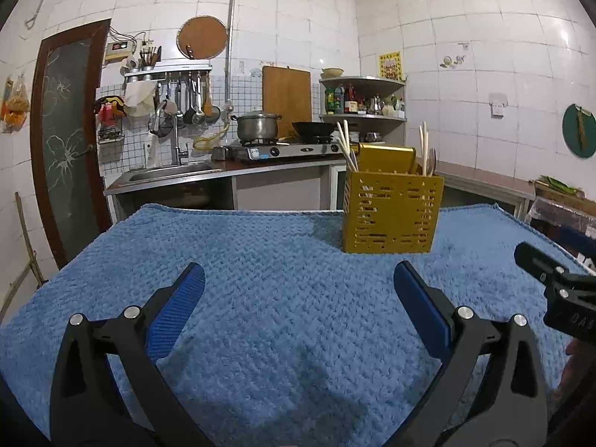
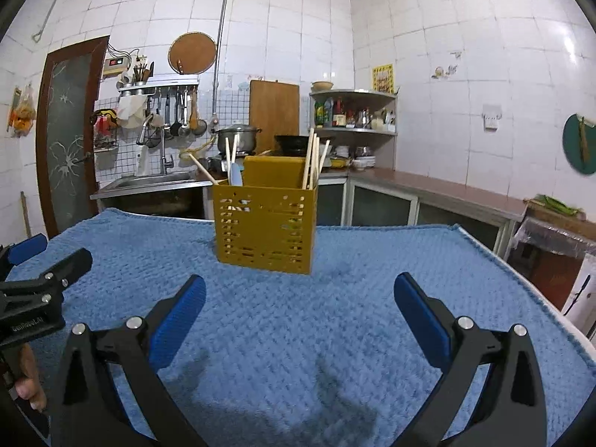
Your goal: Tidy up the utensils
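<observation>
Left gripper fingers apart, right gripper likewise, yellow utensil holder beyond both

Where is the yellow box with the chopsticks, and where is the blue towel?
yellow box (image 2: pixel 264 229), right wrist view, on its slotted front wall.
chopsticks (image 2: pixel 311 160), right wrist view, on the shafts above the box rim.
blue towel (image 1: pixel 260 260), left wrist view, on bare cloth.

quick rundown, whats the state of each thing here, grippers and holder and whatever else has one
left gripper: open, empty, above the towel
right gripper: open, empty, above the towel
yellow holder: upright on the towel, loaded with utensils
chopsticks: standing tilted in the holder
fork: upright in the holder
blue towel: spread flat, bare apart from the holder
pot: on the stove, lid on
</observation>
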Available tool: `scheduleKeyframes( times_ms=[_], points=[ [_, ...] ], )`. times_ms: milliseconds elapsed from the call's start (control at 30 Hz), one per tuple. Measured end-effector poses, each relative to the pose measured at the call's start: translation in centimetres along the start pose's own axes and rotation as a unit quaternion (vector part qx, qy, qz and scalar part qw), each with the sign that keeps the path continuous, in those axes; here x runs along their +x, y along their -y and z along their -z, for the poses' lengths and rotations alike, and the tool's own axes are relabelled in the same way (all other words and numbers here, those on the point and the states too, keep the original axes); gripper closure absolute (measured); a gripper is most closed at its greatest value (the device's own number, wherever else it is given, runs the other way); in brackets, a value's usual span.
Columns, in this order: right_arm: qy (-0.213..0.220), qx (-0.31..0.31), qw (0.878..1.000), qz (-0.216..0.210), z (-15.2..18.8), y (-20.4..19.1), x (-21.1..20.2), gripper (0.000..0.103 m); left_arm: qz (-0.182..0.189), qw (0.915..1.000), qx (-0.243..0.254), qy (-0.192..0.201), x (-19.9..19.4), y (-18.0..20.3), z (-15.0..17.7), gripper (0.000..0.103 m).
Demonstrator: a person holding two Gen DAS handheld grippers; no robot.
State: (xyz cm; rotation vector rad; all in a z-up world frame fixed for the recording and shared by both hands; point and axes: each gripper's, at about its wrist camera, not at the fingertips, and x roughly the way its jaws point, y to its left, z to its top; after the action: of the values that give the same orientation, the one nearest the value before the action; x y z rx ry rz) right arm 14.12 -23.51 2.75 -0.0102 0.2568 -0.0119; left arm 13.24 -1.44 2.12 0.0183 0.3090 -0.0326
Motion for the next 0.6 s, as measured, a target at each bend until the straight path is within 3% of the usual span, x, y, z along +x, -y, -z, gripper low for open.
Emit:
scheduleKeyframes(
  times_ms=[600],
  points=[
    [-0.016, -0.003, 1.000, 0.016, 0.50, -0.22, 0.38, 0.004, -0.003, 1.0000, 0.007, 0.005, -0.37, 0.37, 0.29, 0.005]
  ],
)
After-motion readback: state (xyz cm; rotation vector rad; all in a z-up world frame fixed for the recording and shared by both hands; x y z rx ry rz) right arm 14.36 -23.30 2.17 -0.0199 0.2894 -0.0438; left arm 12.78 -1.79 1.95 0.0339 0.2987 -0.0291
